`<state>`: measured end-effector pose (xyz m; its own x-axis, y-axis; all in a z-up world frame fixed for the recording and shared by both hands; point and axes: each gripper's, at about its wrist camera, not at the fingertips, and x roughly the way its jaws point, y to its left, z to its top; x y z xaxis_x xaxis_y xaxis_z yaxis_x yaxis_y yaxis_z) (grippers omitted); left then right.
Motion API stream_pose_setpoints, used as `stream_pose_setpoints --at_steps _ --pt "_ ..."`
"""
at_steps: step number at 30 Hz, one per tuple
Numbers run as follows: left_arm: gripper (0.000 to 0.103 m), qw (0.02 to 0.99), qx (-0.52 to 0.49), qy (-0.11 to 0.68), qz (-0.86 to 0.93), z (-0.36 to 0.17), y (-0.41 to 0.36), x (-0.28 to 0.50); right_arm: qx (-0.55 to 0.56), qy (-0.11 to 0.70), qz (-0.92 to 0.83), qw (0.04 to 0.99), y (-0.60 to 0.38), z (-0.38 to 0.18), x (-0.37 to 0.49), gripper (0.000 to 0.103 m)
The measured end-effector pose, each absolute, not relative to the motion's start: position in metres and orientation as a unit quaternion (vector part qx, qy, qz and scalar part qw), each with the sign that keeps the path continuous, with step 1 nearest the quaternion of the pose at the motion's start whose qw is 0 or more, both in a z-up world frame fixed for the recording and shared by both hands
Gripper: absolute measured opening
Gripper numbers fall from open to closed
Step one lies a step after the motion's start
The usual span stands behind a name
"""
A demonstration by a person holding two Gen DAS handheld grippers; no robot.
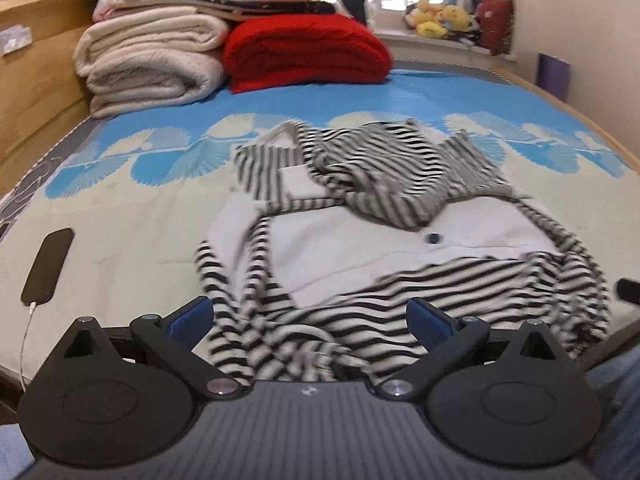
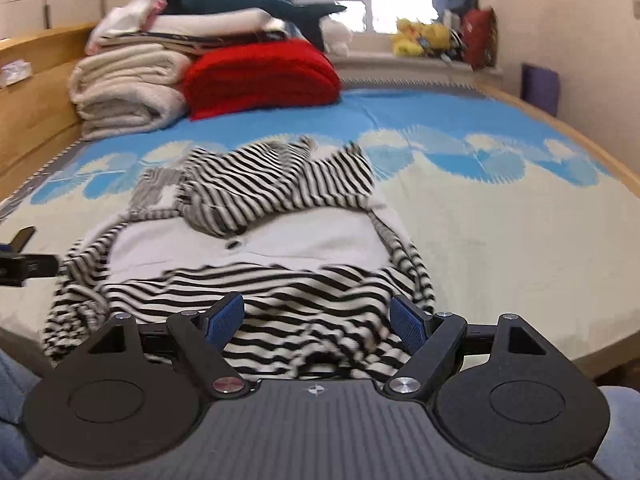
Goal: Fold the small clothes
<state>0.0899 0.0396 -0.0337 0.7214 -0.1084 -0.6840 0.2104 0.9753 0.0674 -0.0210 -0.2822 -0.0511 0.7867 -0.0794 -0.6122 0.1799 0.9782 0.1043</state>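
Observation:
A small black-and-white striped garment [image 1: 400,216] with a plain white panel lies crumpled on the bed, its near hem bunched toward me; the right wrist view shows it too [image 2: 280,240]. My left gripper [image 1: 310,320] hovers over the near left part of the hem, jaws wide apart, blue pads [image 1: 192,320] clear of the cloth. My right gripper [image 2: 318,320] hangs over the near right part of the hem, also open, nothing pressed between its pads [image 2: 408,326]. A dark button [image 1: 433,237] sits on the white panel.
A black phone [image 1: 48,266] on a white cable lies on the bed at left. Folded cream blankets [image 1: 152,56] and a red blanket [image 1: 304,52] are stacked at the far end. A wooden bed frame [image 1: 36,92] runs along the left. Plush toys [image 1: 440,18] sit on the windowsill.

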Motion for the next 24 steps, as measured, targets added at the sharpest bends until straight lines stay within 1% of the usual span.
stream_pose_setpoints --at_steps 4,8,11,14,16,17,19,20,21,22,23,24 --pt "0.102 0.923 0.038 0.376 -0.072 -0.052 0.071 0.117 0.105 0.346 -0.102 0.927 -0.324 -0.070 0.006 0.083" --pt "0.102 0.908 0.002 0.411 -0.084 -0.072 0.092 0.141 0.121 0.382 -0.108 0.910 -0.357 -0.099 0.029 0.083" --pt "0.102 0.893 -0.018 0.441 -0.088 -0.092 0.099 0.154 0.173 0.413 -0.114 0.887 -0.376 -0.121 0.041 0.084" --pt "0.102 0.861 -0.054 0.496 -0.100 -0.118 0.105 0.165 0.238 0.430 -0.091 0.866 -0.384 -0.135 0.048 0.085" --pt "0.102 0.847 -0.072 0.518 -0.101 -0.131 0.107 0.166 0.236 0.437 -0.082 0.864 -0.380 -0.139 0.050 0.089" --pt "0.103 0.852 -0.070 0.508 -0.102 -0.131 0.107 0.164 0.226 0.440 -0.078 0.866 -0.376 -0.140 0.051 0.089" --pt "0.102 0.848 -0.069 0.514 -0.110 -0.129 0.105 0.162 0.217 0.451 -0.052 0.864 -0.370 -0.139 0.050 0.088" --pt "0.090 0.849 -0.076 0.509 -0.118 -0.126 0.106 0.159 0.224 0.453 -0.037 0.862 -0.368 -0.137 0.049 0.082" --pt "0.055 0.849 -0.086 0.505 -0.132 -0.124 0.106 0.155 0.235 0.454 -0.020 0.859 -0.367 -0.137 0.046 0.062" --pt "0.032 0.846 -0.097 0.505 -0.144 -0.123 0.107 0.154 0.240 0.454 -0.008 0.858 -0.365 -0.136 0.044 0.045" --pt "0.016 0.841 -0.110 0.510 -0.144 -0.123 0.110 0.154 0.241 0.460 0.005 0.855 -0.362 -0.137 0.044 0.008" --pt "0.015 0.839 -0.125 0.511 -0.139 -0.122 0.113 0.153 0.248 0.464 0.007 0.850 -0.362 -0.137 0.044 0.008"
